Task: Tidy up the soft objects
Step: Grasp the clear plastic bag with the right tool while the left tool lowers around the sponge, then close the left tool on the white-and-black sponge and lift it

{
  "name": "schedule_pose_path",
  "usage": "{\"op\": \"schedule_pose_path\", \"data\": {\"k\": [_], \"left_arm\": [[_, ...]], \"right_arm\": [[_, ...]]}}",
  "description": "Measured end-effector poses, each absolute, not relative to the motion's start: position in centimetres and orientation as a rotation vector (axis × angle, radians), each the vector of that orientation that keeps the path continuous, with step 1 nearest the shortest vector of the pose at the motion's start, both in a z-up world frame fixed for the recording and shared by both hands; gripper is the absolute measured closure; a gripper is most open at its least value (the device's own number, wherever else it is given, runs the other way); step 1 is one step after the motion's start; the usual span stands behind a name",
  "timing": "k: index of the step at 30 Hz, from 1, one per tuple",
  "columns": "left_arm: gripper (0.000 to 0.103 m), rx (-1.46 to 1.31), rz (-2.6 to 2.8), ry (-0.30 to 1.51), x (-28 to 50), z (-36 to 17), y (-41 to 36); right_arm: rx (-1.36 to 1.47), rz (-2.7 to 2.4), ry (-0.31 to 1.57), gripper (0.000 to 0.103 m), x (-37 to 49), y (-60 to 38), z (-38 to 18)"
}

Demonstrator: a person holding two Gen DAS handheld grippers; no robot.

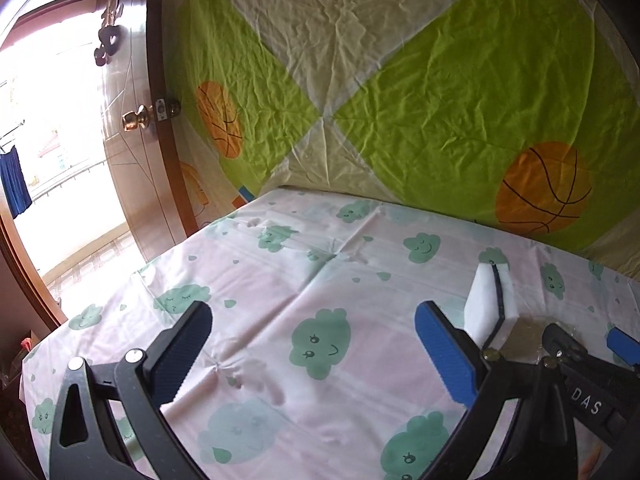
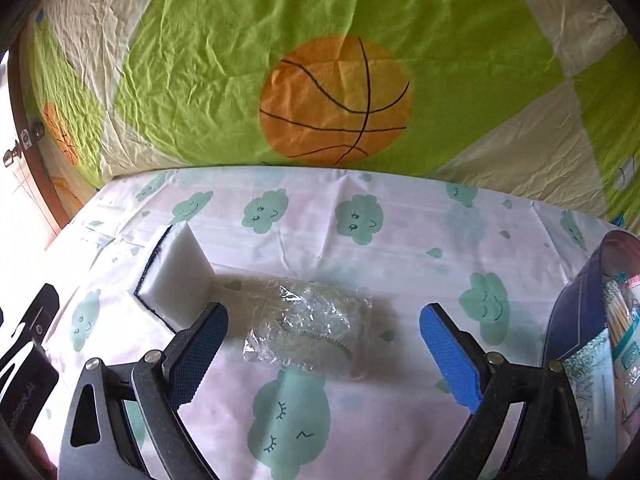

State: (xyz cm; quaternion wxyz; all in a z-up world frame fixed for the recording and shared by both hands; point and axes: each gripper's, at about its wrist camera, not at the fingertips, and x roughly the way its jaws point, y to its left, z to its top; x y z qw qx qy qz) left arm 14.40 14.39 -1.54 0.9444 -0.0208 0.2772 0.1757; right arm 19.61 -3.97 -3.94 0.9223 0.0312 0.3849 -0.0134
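My right gripper [image 2: 324, 348] hangs wide open over the clear-wrapped bundle [image 2: 308, 328], which lies on the cloud-print sheet [image 2: 400, 248] beside the white sponge [image 2: 180, 276]. My left gripper [image 1: 312, 356] is spread open too, holding nothing.

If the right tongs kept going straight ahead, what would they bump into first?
Probably the crinkly clear plastic packet. It lies on the tablecloth right between the open right tongs, ahead of them. The white sponge sits off to the left. Depth is hard to judge here.
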Motion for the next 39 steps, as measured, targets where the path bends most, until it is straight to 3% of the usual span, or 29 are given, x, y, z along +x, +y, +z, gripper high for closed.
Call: {"op": "schedule_pose_path", "data": {"k": [5,13,22,31,36,38,39], "left_arm": [[0.001,-0.059,0.356,0.577,14.5,-1.6,14.8],[0.001,-0.095,0.352,0.588,14.6,-1.8,15.4],[0.001,-0.114,0.295,0.552,14.0,-1.5,15.3],[0.002,-0.077,0.164,0.512,14.1,-0.7,12.0],[0.011,-0.027,0.067,0.559,16.6,-0.8,8.1],[0.028,-0.008,0.078,0.6,18.2,-1.2,6.8],[0.032,-0.02,0.065,0.627,19.0,-1.6,6.3]], "right_arm": [[0.033,-0.001,0.916,0.033,21.8,-2.9,-5.8],[0.105,0.062,0.866,0.061,20.4,-4.5,-5.5],[0.093,0.18,0.516,0.063,11.2,-6.4,-1.3],[-0.037,0.041,0.354,0.062,5.5,-6.8,0.0],[-0.043,0.041,0.348,0.062,5.5,-7.0,0.2],[-0.04,0.037,0.345,0.062,5.6,-6.9,0.1],[-0.04,0.033,0.344,0.062,5.6,-7.0,0.1]]}}
